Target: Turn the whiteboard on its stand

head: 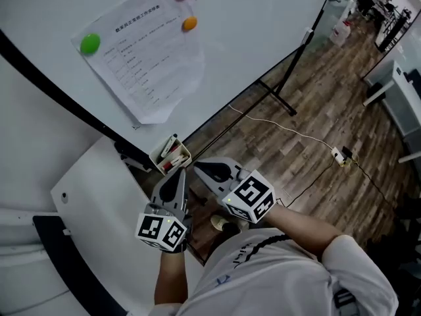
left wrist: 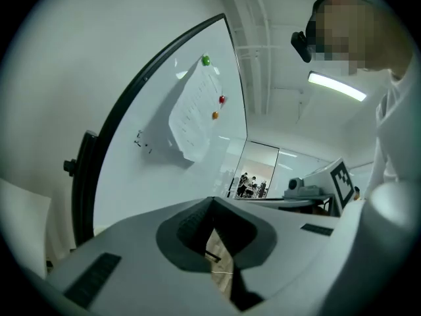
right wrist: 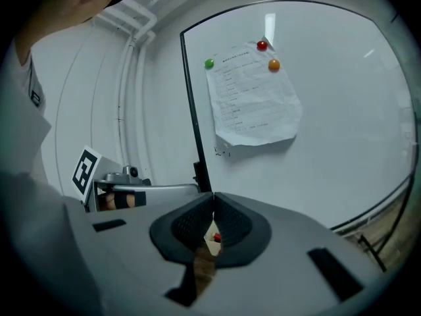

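The whiteboard [head: 263,25] fills the top of the head view, tilted, with a black frame [head: 59,104] and a paper sheet [head: 148,54] pinned by green, red and orange magnets. Its stand's black legs [head: 279,101] rest on the wood floor. My left gripper [head: 177,174] and right gripper [head: 199,168] sit side by side just below the board's lower edge, near a small pen tray [head: 170,155]. Both are shut with nothing between the jaws. In the left gripper view the left gripper [left wrist: 212,200] points at the whiteboard [left wrist: 158,143]. In the right gripper view the right gripper [right wrist: 212,195] faces the whiteboard [right wrist: 342,130] near its frame edge [right wrist: 194,137].
A white cable runs across the floor to a power strip [head: 341,155]. A white panel [head: 99,203] lies at the lower left, beside the grippers. Desks and white furniture [head: 395,78] stand at the far right. The person's feet are under the grippers.
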The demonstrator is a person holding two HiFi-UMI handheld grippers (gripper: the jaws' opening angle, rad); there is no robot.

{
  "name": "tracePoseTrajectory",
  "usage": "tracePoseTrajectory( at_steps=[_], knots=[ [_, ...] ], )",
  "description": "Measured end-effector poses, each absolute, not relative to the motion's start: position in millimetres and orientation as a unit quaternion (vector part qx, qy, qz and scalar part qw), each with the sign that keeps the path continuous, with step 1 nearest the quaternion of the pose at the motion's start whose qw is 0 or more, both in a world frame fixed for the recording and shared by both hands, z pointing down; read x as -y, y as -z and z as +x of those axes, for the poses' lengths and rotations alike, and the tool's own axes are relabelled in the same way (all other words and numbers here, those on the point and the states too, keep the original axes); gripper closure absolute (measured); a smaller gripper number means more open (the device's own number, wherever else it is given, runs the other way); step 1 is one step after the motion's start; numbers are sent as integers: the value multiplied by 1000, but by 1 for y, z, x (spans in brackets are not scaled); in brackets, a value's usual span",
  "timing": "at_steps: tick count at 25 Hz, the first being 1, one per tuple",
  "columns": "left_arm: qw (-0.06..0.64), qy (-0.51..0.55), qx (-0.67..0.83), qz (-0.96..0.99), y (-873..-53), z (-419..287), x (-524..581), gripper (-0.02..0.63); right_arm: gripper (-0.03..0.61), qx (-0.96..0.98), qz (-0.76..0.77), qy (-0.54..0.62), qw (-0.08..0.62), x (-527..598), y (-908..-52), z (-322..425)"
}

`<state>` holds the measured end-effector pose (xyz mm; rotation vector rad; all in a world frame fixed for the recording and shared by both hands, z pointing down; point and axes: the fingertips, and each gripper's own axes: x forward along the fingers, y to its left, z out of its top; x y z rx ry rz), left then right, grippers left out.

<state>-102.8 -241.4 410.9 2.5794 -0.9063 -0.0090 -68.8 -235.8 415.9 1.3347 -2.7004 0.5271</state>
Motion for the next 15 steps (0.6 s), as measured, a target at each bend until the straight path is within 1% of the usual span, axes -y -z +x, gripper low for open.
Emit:
tracePoseTrajectory(
  at_steps=[6, 10, 15],
  knots=[
    [199, -7, 308, 930, -392, -58, 229, 603, 566, 869, 459, -184, 23, 224, -408, -26],
    [196, -13, 302, 933, -385, -25, 220, 603, 566, 873, 456, -174, 20, 216, -397, -2],
    [183, -17, 296, 937, -374, 25, 204, 603, 566, 870, 467, -159, 12, 201, -383, 48]
  ],
)
